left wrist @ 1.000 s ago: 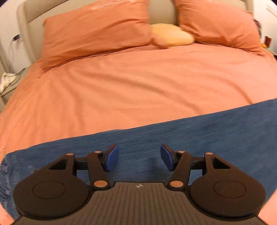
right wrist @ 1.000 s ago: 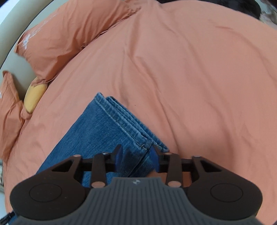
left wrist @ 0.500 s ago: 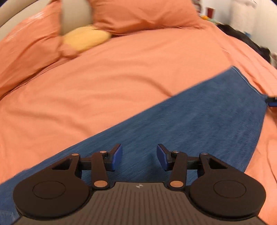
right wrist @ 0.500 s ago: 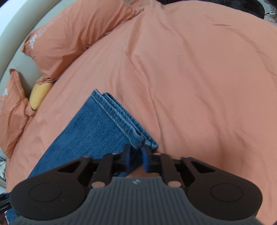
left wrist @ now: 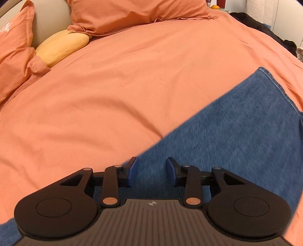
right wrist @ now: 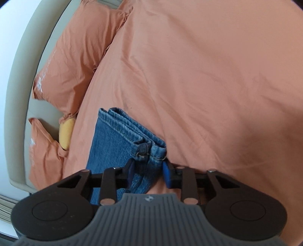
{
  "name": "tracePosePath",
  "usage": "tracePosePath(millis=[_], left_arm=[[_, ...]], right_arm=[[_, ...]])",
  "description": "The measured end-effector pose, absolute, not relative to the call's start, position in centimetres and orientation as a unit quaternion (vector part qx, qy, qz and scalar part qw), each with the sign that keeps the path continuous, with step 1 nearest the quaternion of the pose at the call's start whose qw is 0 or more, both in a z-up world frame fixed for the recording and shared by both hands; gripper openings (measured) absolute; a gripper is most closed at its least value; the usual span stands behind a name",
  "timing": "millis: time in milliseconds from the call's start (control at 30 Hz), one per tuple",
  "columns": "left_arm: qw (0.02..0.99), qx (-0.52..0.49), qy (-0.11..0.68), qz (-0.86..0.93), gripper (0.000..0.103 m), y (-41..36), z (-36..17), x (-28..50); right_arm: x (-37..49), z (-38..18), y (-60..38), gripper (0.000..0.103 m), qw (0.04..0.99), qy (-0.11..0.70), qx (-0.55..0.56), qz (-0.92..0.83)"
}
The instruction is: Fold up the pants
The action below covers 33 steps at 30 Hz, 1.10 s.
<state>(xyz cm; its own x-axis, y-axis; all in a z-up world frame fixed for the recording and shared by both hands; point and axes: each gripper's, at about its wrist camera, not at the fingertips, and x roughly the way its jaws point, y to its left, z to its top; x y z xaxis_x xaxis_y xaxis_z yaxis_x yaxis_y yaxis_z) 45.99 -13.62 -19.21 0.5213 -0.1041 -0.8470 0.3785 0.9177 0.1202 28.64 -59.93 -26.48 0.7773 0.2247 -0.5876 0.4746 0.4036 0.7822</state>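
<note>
Jeans [left wrist: 236,136] lie flat on the orange bed cover [left wrist: 132,75]. Left tool [left wrist: 151,171]: fingers spread above the denim. Right tool [right wrist: 148,171]: fingers spread, stacked leg hems [right wrist: 149,149] between them.

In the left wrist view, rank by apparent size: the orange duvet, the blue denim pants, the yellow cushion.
1. Orange duvet, filling most of the frame.
2. Blue denim pants, though nearness to the camera enlarges them.
3. Yellow cushion, smallest, partly hidden behind an orange pillow.

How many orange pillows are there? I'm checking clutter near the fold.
2 show: one orange pillow at the headboard's middle, another at left, the yellow cushion between. More may be hidden.
</note>
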Motion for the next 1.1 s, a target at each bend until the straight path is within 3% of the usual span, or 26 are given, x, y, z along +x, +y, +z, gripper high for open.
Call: tracePosePath(millis=[133, 200, 267, 333, 400, 500, 533, 633, 733, 867, 1100], left_arm=[[0.856, 0.138, 0.478, -0.14, 0.038, -14.0, -19.8, 47.6], [0.857, 0.136, 0.478, -0.138, 0.038, -14.1, -19.9, 47.8], [0.858, 0.141, 0.473, -0.14, 0.038, -14.1, -19.9, 47.7], [0.859, 0.143, 0.471, -0.141, 0.038, -14.2, -19.9, 47.6], [0.859, 0.136, 0.474, -0.136, 0.038, -14.3, -20.0, 47.8], [0.858, 0.143, 0.476, -0.128, 0.038, -14.8, -20.0, 47.8], [0.857, 0.149, 0.476, -0.127, 0.038, -15.0, -20.0, 47.7], [0.853, 0.152, 0.482, -0.129, 0.038, -15.2, -20.0, 48.2], [0.85, 0.157, 0.486, -0.128, 0.037, -15.4, -19.7, 48.3], [0.85, 0.151, 0.484, -0.14, 0.024, -15.2, -17.8, 47.0], [0.826, 0.155, 0.496, -0.22, 0.02, -14.1, -16.6, 40.4]], right_arm=[[28.9, -27.4, -60.4, 0.021, 0.765, 0.309, 0.561, -0.069], [28.8, -27.4, -60.5, 0.026, 0.756, 0.298, 0.579, -0.069], [28.2, -27.1, -60.6, 0.05, 0.743, 0.275, 0.607, -0.065], [28.0, -26.4, -60.3, 0.066, 0.742, 0.262, 0.613, -0.064], [29.2, -25.5, -59.5, 0.068, 0.753, 0.288, 0.586, -0.079], [30.9, -24.3, -58.1, 0.046, 0.774, 0.334, 0.522, -0.129], [31.1, -24.0, -57.7, 0.027, 0.776, 0.344, 0.507, -0.148], [30.6, -24.5, -57.7, 0.012, 0.78, 0.345, 0.499, -0.155], [30.3, -24.5, -57.8, 0.007, 0.784, 0.348, 0.493, -0.146], [30.8, -22.0, -57.5, 0.004, 0.806, 0.348, 0.462, -0.126], [31.4, -15.6, -55.7, 0.003, 0.86, 0.351, 0.361, -0.085]])
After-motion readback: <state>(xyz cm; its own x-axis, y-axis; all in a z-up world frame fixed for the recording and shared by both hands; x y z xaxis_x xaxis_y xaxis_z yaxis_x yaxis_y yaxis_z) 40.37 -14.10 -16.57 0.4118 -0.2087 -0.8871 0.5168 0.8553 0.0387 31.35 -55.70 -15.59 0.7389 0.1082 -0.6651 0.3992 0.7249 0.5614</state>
